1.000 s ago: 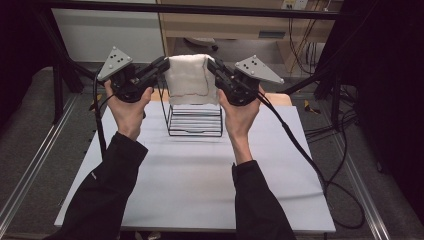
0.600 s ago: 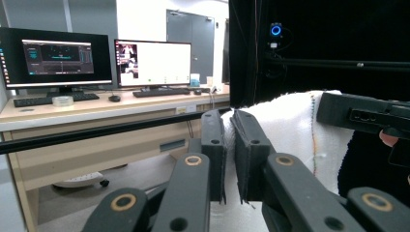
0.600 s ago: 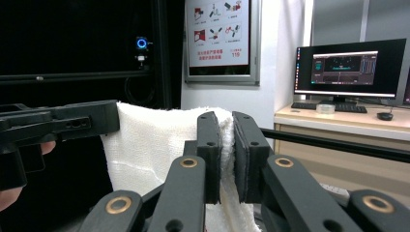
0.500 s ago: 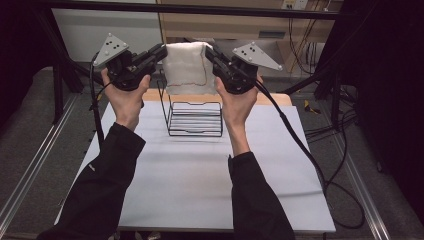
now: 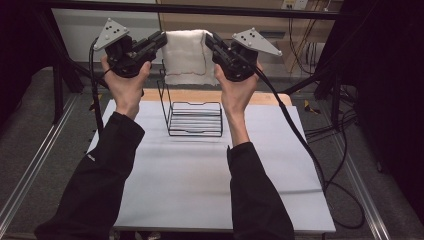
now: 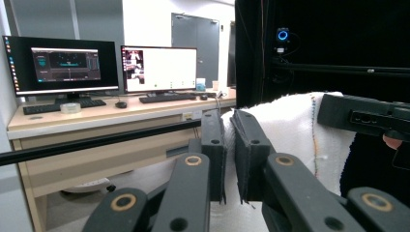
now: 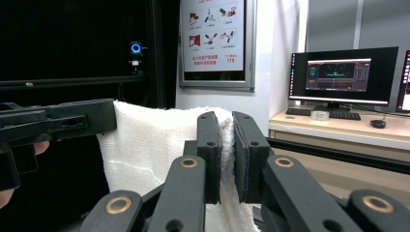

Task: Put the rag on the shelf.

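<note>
A white towel [image 5: 186, 57] with a thin coloured stitch line hangs stretched between the two grippers, high above the table. My left gripper [image 5: 161, 41] is shut on the towel's upper left corner, and my right gripper [image 5: 209, 41] is shut on its upper right corner. In the left gripper view the jaws pinch the towel [image 6: 285, 125] edge at my left gripper [image 6: 229, 126], with the other gripper's black jaw at the right. The right gripper view shows my right gripper [image 7: 227, 126] clamped on the towel [image 7: 154, 145]. A black wire rack [image 5: 194, 117] stands on the table below the towel.
The white table top [image 5: 200, 180] has free room in front of the rack. A black frame bar [image 5: 200, 9] runs across the back. Cables [image 5: 310, 155] trail off the right side. Monitors [image 6: 63, 65] on a desk stand behind the table.
Both grippers have risen and moved away from me with the towel held between them, lifting it well above the wire rack.
</note>
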Demonstrator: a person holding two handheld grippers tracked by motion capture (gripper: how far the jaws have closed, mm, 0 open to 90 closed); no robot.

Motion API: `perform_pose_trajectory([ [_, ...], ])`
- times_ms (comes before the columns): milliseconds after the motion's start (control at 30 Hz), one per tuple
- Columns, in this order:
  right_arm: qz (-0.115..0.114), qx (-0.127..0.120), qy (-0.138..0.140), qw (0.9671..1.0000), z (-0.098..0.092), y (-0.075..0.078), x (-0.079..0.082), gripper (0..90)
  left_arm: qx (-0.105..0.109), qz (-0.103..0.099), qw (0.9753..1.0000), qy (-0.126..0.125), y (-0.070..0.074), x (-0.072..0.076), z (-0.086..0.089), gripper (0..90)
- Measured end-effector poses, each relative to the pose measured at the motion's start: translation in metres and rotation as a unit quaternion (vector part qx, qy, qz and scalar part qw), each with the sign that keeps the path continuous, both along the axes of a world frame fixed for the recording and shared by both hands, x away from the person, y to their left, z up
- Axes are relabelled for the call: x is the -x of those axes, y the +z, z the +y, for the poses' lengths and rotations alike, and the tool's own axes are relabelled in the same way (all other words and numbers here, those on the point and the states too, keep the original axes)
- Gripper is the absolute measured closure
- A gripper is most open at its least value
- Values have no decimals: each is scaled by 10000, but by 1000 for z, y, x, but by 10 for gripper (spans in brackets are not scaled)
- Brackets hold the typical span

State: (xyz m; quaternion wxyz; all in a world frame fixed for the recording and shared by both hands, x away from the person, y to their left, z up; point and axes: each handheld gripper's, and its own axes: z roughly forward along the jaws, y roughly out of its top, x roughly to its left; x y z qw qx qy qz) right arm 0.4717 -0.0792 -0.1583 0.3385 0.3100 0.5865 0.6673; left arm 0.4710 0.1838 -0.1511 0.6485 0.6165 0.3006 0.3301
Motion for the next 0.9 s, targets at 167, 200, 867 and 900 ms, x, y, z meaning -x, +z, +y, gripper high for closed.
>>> perform_pose_trajectory([
  [167, 9, -7, -6, 10000, 1, 1, -7, 829, -12, 20, 10000, 36, 2, -7, 0, 835],
  [200, 20, -16, -12, 10000, 1, 1, -8, 828, -12, 30, 10000, 47, 2, -9, 0, 835],
  [867, 231, 90, -40, 9997, 5, -5, -43, 828, -43, 160, 9998, 129, -8, -44, 1, 834],
  [900, 249, 100, -33, 9996, 4, -6, -45, 829, -37, 163, 9998, 124, -9, -46, 1, 834],
])
